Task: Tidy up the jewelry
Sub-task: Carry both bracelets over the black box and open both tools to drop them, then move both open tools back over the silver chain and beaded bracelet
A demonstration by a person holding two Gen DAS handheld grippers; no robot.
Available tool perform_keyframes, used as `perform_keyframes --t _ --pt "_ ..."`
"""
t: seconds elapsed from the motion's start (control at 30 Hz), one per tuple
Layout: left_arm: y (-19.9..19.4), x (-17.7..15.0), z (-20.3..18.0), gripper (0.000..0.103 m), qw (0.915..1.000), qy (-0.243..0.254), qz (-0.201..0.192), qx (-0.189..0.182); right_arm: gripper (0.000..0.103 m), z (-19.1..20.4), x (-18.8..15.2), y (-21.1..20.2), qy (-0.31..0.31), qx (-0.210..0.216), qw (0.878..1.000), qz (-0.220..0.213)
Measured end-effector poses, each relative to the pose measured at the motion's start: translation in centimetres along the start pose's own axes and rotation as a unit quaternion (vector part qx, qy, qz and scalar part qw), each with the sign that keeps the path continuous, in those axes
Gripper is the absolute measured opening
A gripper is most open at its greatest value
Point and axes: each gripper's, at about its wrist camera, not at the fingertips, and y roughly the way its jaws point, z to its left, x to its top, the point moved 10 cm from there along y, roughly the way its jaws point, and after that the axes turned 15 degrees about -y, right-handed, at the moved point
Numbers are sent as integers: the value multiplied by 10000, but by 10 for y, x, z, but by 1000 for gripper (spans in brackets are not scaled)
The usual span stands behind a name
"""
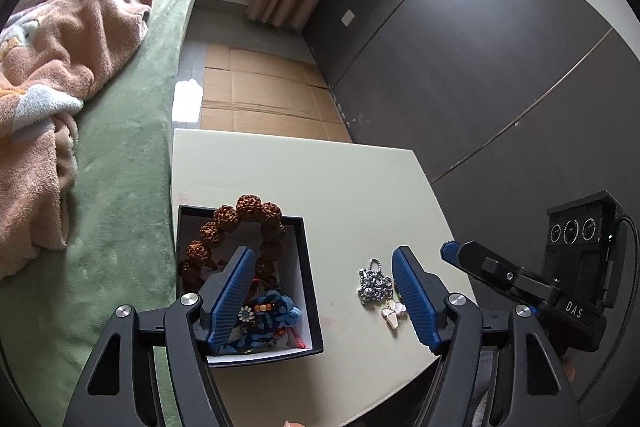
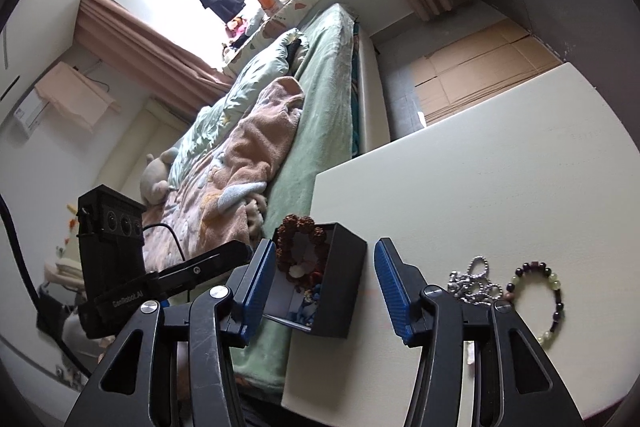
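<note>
We see our left gripper (image 1: 320, 267) with its blue fingers (image 1: 232, 303) spread wide and nothing between the pads. Its left finger hangs over the open black box (image 1: 310, 291), while its right finger sits just beside the silver chain (image 1: 374, 285) that lies loose on the white table (image 1: 340, 179). A small butterfly pendant (image 1: 394, 311) lies on the table just below the chain, close against that right finger. The chain rests between the box and the right finger, outside the box.

Inside the box we find a bracelet of large brown knobbly beads (image 1: 240, 227), propped up so that its top rises above the far rim, and a bundle of blue cord with small coloured beads and a flower charm (image 1: 268, 315) at the near end.

Our right gripper (image 2: 324, 283) also has its jaws apart and holds nothing. From its camera the box (image 2: 344, 279) sits at the table's left edge, framed between the two fingers, though we cannot tell whether either finger touches it. To the right of its right finger lie the silver chain (image 2: 474, 279) and, beyond it, a bracelet of dark purple and pale green beads (image 2: 540, 299), both flat on the table.

The table stands against a bed with a green cover (image 1: 120, 187).
</note>
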Motion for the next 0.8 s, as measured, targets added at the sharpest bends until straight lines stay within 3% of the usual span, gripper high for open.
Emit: perform_keyframes --t 0.33,0.6,0.67,0.73,0.8 --pt "23 -22 -29 73 9984 469 234 187 52 -63 -19 -19 522 -676 9954 435" --pt "47 -37 -46 73 9960 684 310 489 52 -86 -38 -27 793 -769 9907 789" --pt "54 -42 -52 73 9949 778 353 541 58 -92 -43 -29 815 -844 9891 886" --pt "62 -47 -55 73 9935 870 433 601 71 -103 -51 -32 913 -1002 9857 1005" --pt "71 -54 -59 73 9917 972 518 657 71 -113 -58 -34 1005 -1112 9823 1123"
